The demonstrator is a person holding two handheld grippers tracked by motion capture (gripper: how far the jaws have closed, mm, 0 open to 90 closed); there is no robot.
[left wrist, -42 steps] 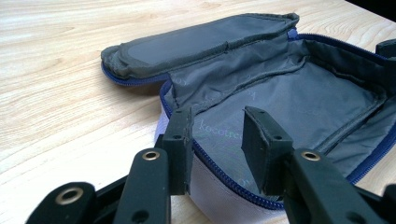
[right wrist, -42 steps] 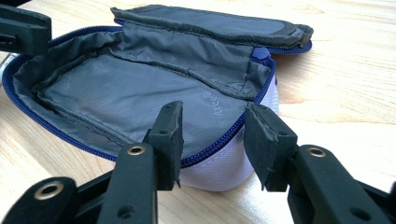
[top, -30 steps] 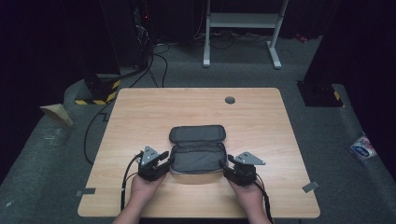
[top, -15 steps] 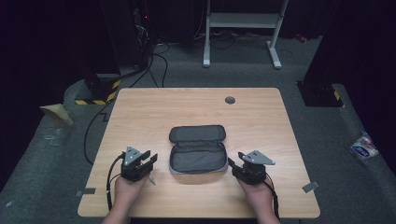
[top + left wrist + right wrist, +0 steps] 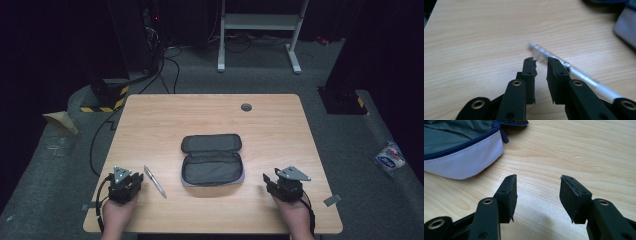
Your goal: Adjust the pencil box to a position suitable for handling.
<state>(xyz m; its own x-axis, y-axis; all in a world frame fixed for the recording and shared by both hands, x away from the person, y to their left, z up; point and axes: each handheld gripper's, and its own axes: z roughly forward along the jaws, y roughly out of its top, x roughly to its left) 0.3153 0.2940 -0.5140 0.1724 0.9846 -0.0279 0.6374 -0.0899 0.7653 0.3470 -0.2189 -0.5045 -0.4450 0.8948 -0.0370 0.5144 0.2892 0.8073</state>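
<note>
Table (image 5: 165, 120): a light wooden top seen from above, with a small round dark grommet (image 5: 246, 107) near its far edge
Pencil case (image 5: 212, 159): lies open at the middle of the table, its lid folded back toward the far side; dark grey lining inside, pale outer wall with a blue zip edge in the right gripper view (image 5: 466, 157)
Pen (image 5: 155, 180): a slim silver-white pen lying flat on the wood, between the left gripper and the case, apart from both, slanting from near the case's side toward the front edge
Left gripper (image 5: 123, 183): held in the person's left hand (image 5: 116, 216) near the front left of the table; in the left gripper view (image 5: 541, 65) its jaws stand only a narrow gap apart with nothing between them, and the pen (image 5: 574, 72) passes just behind the right jaw, blurred
Right gripper (image 5: 283, 184): held in the person's right hand (image 5: 296, 215) near the front right, beside the case but not touching it; in the right gripper view (image 5: 537, 186) its jaws are spread wide over bare wood, holding nothing
Floor (image 5: 350, 150): grey carpet around the table, with black cables (image 5: 165, 65) and a white frame stand (image 5: 260, 22) beyond the far edge
</note>
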